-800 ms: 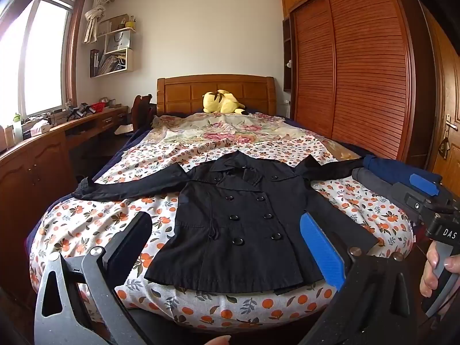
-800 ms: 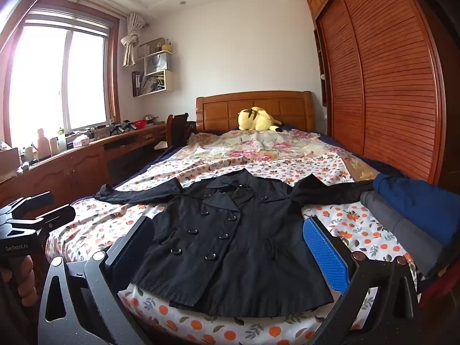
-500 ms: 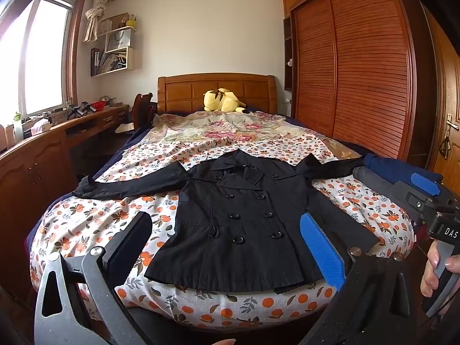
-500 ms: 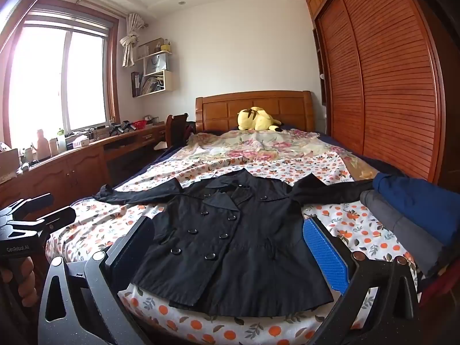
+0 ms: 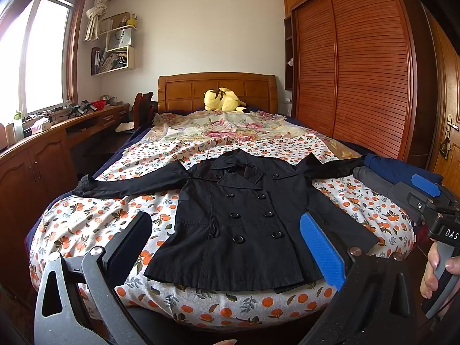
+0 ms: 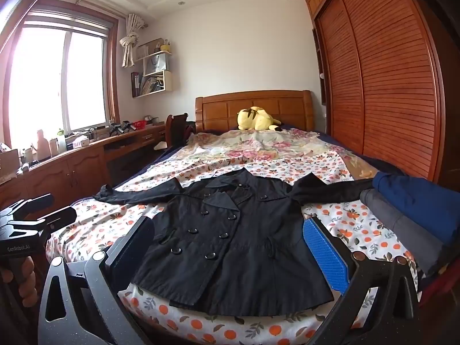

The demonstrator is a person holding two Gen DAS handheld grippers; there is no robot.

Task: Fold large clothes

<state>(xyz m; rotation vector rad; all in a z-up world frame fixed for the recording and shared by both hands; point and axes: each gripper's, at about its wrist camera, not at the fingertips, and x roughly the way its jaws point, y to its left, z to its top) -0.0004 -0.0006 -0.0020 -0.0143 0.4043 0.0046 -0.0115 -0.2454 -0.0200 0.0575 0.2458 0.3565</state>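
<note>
A black double-breasted coat (image 5: 244,221) lies flat, front up, on the bed (image 5: 86,224), sleeves spread left and right, hem at the near edge. It also shows in the right wrist view (image 6: 230,235). My left gripper (image 5: 227,247) is open and empty, held off the foot of the bed in front of the hem. My right gripper (image 6: 230,247) is open and empty too, likewise short of the hem. The right gripper also shows at the right edge of the left wrist view (image 5: 431,201).
Folded blue (image 6: 417,198) and grey (image 6: 402,230) clothes lie at the bed's right edge by the coat's right sleeve. A yellow plush toy (image 5: 222,100) sits at the headboard. A wooden desk (image 5: 43,149) runs along the left, a wardrobe (image 5: 359,72) along the right.
Both views have barely shifted. The coat lies as before and both grippers stay open.
</note>
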